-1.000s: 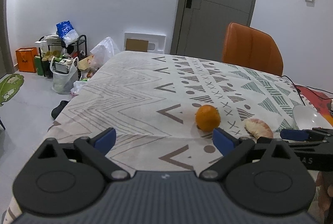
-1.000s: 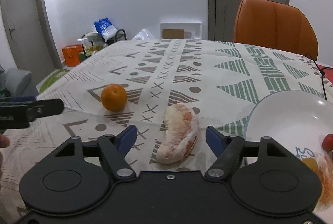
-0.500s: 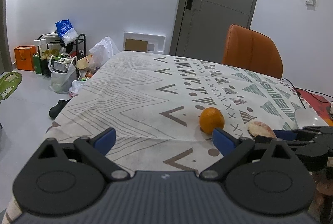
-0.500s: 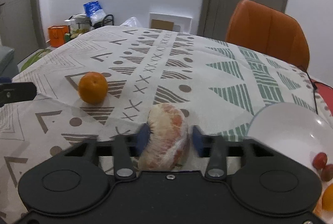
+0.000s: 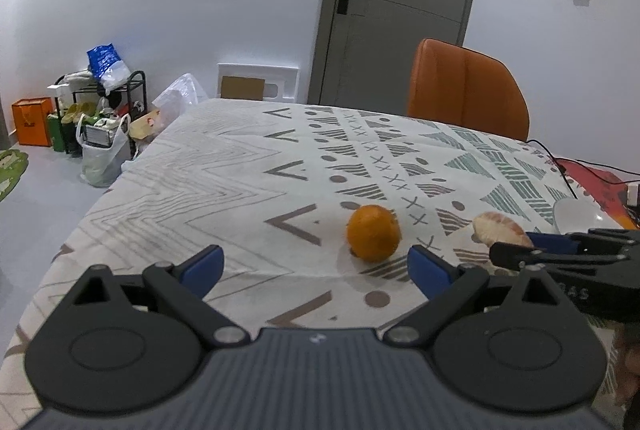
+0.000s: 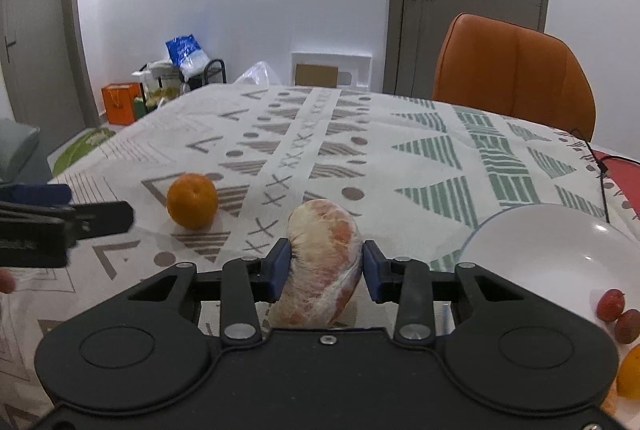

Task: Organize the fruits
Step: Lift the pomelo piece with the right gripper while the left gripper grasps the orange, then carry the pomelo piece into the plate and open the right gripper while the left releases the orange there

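A peeled citrus segment (image 6: 323, 262), pink and white, sits between the blue pads of my right gripper (image 6: 323, 268), which is shut on it. From the left wrist view the same segment (image 5: 500, 228) shows beyond the right gripper's fingers (image 5: 516, 255). A whole orange (image 5: 373, 232) rests on the patterned cloth just beyond my left gripper (image 5: 316, 264), whose jaws stand wide open with nothing between them. The orange (image 6: 192, 200) lies left of the held segment. A white plate (image 6: 552, 258) at the right carries small red fruits (image 6: 618, 314).
An orange chair (image 6: 512, 70) stands at the table's far side. A black cable (image 6: 600, 166) runs over the right edge of the cloth near a red mat (image 5: 596, 186). Bags and a shelf (image 5: 100, 110) clutter the floor at the left; a grey door (image 5: 400, 2) is behind.
My right gripper closed from wide open onto the peeled segment and lifted it slightly off the cloth. The left gripper stayed open and almost still.
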